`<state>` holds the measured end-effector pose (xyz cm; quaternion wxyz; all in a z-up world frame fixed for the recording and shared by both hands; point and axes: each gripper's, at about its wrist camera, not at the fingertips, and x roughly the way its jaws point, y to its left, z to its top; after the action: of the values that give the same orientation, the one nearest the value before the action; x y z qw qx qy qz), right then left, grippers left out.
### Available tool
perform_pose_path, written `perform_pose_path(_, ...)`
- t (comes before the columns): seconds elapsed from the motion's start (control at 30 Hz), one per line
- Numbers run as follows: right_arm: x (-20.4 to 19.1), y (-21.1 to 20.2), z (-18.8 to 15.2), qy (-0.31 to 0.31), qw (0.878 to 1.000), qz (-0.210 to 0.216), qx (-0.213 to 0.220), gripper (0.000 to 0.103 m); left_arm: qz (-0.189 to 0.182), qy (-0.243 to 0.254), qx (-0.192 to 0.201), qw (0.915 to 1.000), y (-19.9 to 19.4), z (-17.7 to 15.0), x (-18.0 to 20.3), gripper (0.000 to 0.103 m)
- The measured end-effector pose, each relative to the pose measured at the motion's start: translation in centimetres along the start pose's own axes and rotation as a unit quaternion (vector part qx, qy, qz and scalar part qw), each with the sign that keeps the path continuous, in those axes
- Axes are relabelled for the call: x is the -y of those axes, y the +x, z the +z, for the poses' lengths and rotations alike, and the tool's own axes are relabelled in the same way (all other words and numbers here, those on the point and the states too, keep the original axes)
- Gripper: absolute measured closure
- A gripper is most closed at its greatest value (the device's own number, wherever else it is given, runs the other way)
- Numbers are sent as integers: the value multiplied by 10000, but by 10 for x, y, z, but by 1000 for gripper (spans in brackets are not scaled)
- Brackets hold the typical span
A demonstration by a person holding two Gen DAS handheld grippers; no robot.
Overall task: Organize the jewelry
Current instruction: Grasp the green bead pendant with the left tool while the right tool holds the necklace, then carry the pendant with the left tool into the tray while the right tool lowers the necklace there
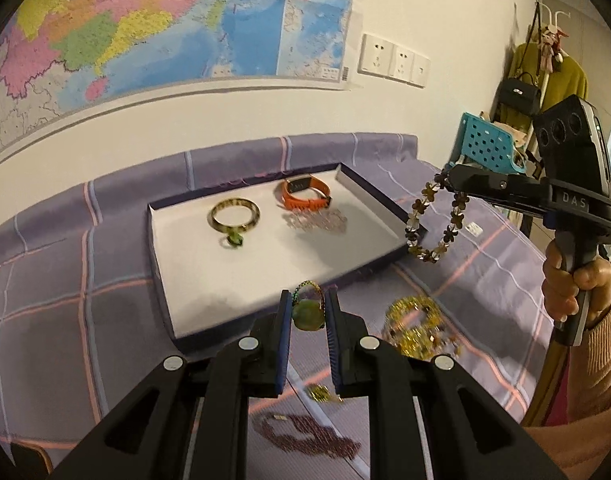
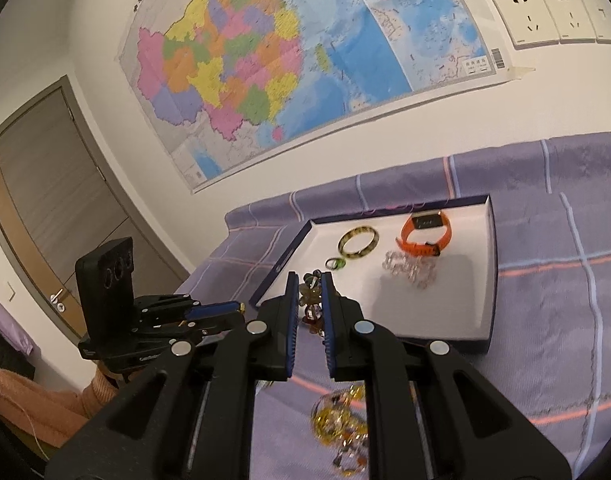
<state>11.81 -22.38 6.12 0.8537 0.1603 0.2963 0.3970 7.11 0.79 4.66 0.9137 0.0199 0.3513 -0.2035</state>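
Flower-bead bracelet (image 1: 435, 224) loop dangles from right gripper (image 1: 451, 179).

Black gripper (image 1: 308, 312), blue pads (image 1: 282, 344), silver screws; peach sleeve.

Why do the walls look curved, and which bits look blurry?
Left wrist view: fisheye bends the map; gold beads and maroon beads are smeared. Right wrist view: door bows; gold beads are blurred; tray is sharper.
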Motion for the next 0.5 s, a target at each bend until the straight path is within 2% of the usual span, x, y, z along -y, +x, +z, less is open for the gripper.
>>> perform_pose_path(0.5,29,43,24,213,9994,-233,-156,91,188,-74,-63,9998,27,28,-21,88)
